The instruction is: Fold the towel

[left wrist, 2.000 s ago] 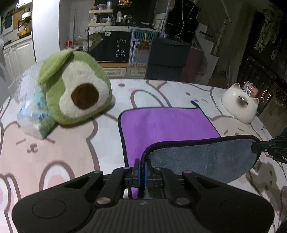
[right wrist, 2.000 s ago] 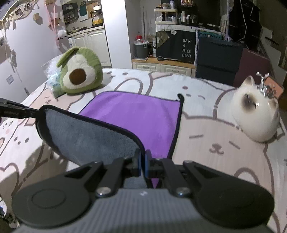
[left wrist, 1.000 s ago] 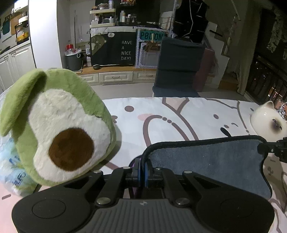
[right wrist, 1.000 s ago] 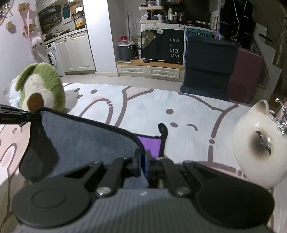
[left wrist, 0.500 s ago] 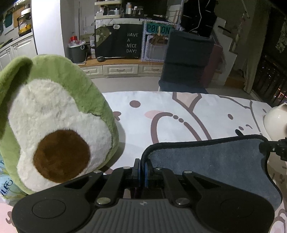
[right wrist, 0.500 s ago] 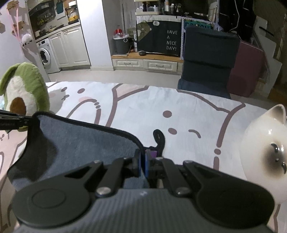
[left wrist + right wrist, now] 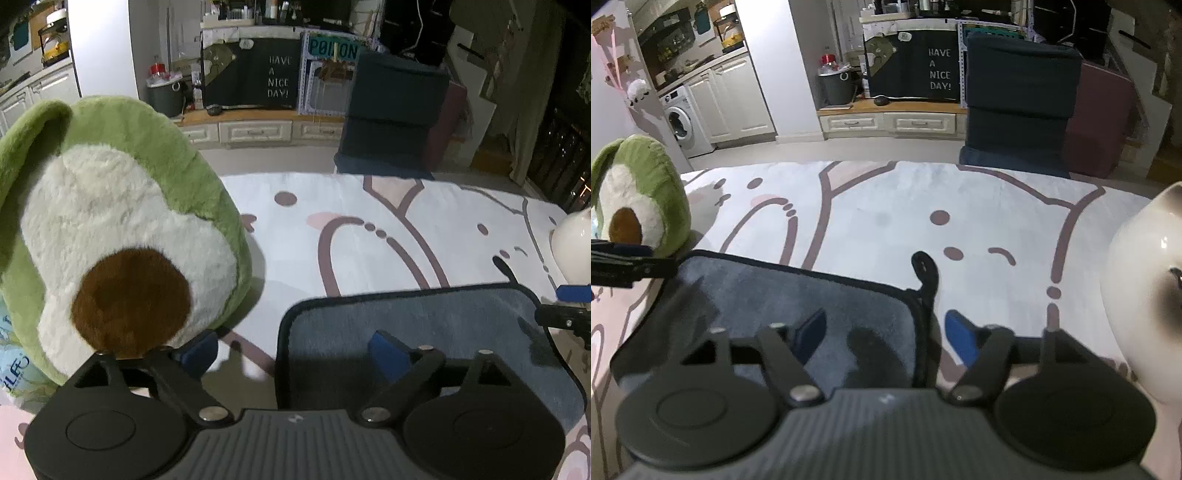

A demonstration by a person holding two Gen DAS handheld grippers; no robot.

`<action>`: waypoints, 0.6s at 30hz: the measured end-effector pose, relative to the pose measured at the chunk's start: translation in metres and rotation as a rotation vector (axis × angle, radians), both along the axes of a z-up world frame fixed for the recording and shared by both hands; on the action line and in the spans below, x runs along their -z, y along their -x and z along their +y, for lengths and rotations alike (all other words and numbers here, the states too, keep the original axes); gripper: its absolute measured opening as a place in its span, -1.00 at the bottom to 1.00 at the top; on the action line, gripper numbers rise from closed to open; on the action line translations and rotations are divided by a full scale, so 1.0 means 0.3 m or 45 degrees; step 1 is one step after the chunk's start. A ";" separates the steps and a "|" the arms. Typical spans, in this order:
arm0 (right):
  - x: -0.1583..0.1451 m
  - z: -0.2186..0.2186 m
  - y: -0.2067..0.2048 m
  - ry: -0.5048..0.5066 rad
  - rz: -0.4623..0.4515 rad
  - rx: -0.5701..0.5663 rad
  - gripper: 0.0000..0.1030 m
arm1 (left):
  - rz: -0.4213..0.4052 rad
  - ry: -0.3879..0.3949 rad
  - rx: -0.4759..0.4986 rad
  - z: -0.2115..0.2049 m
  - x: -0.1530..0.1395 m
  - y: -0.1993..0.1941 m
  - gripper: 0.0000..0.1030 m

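Left tool point(image 7: 291, 350), right tool point(image 7: 884, 336): black linkages, silver pivot screws, blue pads, ribbed grey housing.

One towel point(image 7: 424, 325), one avocado plush point(image 7: 110, 236), one cat figurine point(image 7: 1145, 295), two tools point(image 7: 295, 352).

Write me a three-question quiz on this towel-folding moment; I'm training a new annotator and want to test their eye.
1. True or false: the left gripper has its jaws closed on the grey microfibre towel with black trim.
2. Which side of the towel faces up: A) purple, B) grey, C) white?
3. Fill in: the green plush avocado toy sits to the ____ of the towel in the left wrist view.

Key: 1. False; both it and the right gripper have open jaws, and the towel lies on the cartoon-print tablecloth. 2. B. 3. left.
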State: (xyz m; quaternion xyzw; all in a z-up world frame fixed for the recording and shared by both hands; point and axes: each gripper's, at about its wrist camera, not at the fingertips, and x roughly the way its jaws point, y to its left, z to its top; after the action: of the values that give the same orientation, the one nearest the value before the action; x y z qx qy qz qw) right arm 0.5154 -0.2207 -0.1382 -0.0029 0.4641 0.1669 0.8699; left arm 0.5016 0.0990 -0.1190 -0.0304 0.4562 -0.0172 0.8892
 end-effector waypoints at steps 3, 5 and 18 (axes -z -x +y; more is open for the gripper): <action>-0.003 -0.001 0.009 -0.016 0.008 -0.009 0.99 | 0.015 0.006 0.008 -0.007 0.000 0.010 0.99; -0.008 0.003 0.020 0.000 -0.001 -0.014 1.00 | 0.029 0.016 0.015 -0.010 -0.004 0.018 1.00; -0.086 0.009 0.095 0.005 -0.006 0.062 1.00 | 0.017 -0.004 0.015 -0.050 -0.094 0.108 1.00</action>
State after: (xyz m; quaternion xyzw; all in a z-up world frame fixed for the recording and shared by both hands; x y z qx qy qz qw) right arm 0.4869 -0.2179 -0.1123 0.0064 0.4622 0.1447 0.8749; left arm 0.4692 0.0840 -0.0908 -0.0265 0.4624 -0.0214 0.8860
